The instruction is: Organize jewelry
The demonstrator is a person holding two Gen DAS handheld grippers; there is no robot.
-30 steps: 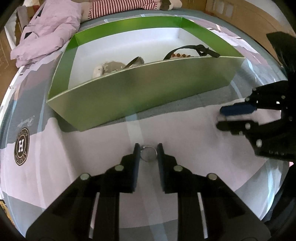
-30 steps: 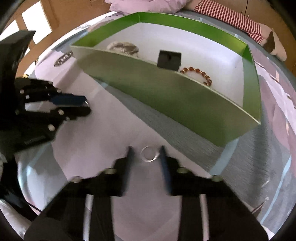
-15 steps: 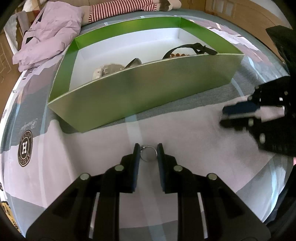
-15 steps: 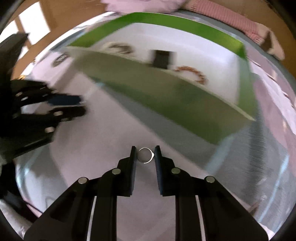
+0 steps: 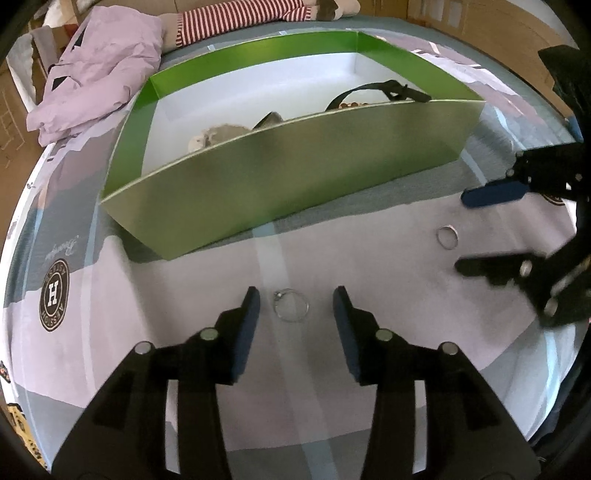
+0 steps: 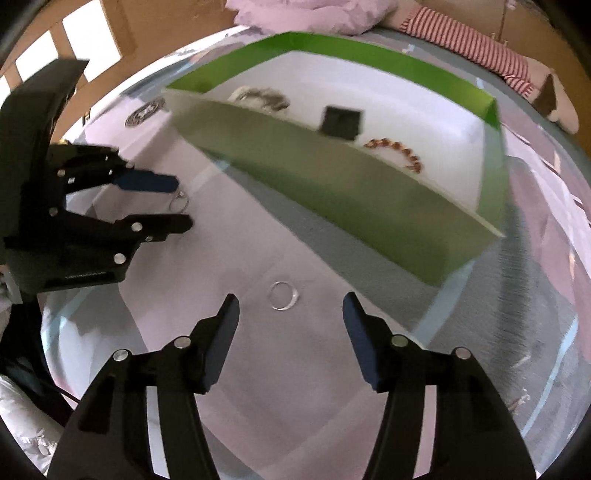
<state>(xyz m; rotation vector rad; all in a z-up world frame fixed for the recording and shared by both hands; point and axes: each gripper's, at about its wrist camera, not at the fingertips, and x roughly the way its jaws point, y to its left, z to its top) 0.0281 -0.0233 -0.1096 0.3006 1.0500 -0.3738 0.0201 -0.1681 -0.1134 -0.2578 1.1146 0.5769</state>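
Observation:
Two thin silver rings lie on the pale lilac bedsheet in front of a green box (image 5: 288,184) with a white inside. My left gripper (image 5: 295,299) is open, and one ring (image 5: 291,304), with a small setting, lies between its fingers. My right gripper (image 6: 291,301) is open too, around the plain ring (image 6: 282,295). Each gripper also shows in the other's view: the right gripper (image 5: 480,230) with the plain ring (image 5: 447,237), and the left gripper (image 6: 177,203) with its ring (image 6: 179,201). The green box (image 6: 332,184) holds a beaded bracelet (image 6: 397,151), a black square case (image 6: 341,123), a pale chain heap (image 6: 262,98) and a black strap (image 5: 373,90).
A crumpled lilac garment (image 5: 96,70) and a red-striped cloth (image 5: 240,18) lie behind the box. A round H logo (image 5: 54,293) is printed on the sheet at left. Wooden furniture stands beyond the bed. The box's front wall rises close ahead of both grippers.
Both grippers were shut on their rings half a second ago. Both have now opened wide, and each ring lies loose on the sheet between the fingers.

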